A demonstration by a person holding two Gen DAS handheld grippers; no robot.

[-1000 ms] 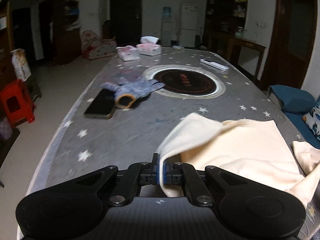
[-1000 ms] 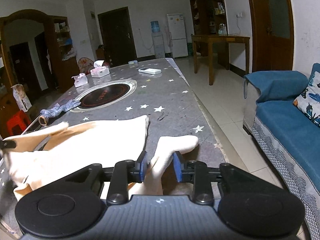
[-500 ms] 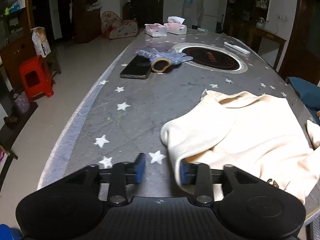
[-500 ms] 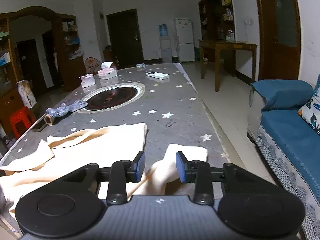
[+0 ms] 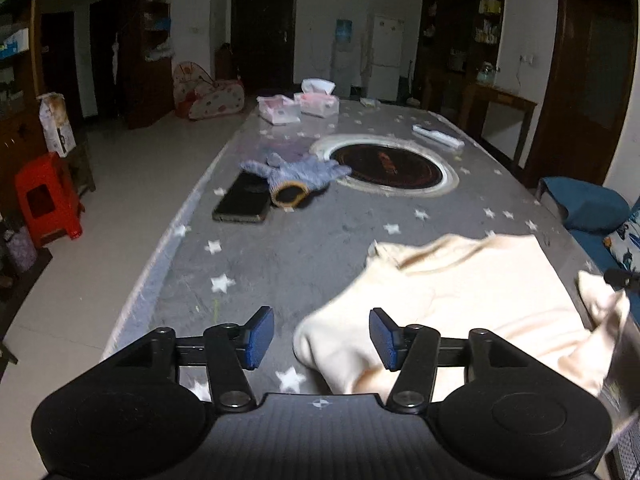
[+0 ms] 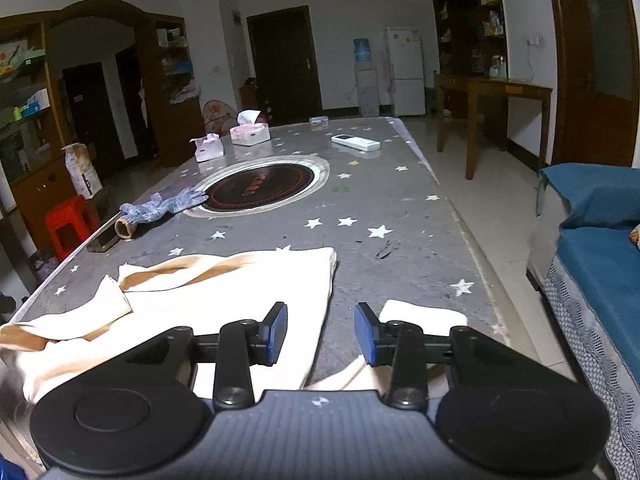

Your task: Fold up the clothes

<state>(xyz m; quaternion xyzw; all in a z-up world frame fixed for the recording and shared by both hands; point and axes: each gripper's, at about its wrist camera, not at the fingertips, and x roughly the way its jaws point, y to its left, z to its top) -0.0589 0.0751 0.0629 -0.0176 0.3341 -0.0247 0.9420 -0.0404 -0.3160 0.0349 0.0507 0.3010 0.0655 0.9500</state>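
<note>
Starry grey table (image 5: 304,256), cream garment (image 5: 472,300) lying near; left gripper (image 5: 322,338) and right gripper (image 6: 321,334) both opening, pads off the cloth.

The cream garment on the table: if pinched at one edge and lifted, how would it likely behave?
The cream garment is probably floppy: it lies in soft folds with a drooping sleeve. It looks light, so one pinch would likely lift only that part while the rest drags. It may slide rather than catch on the smooth table cover.
</note>
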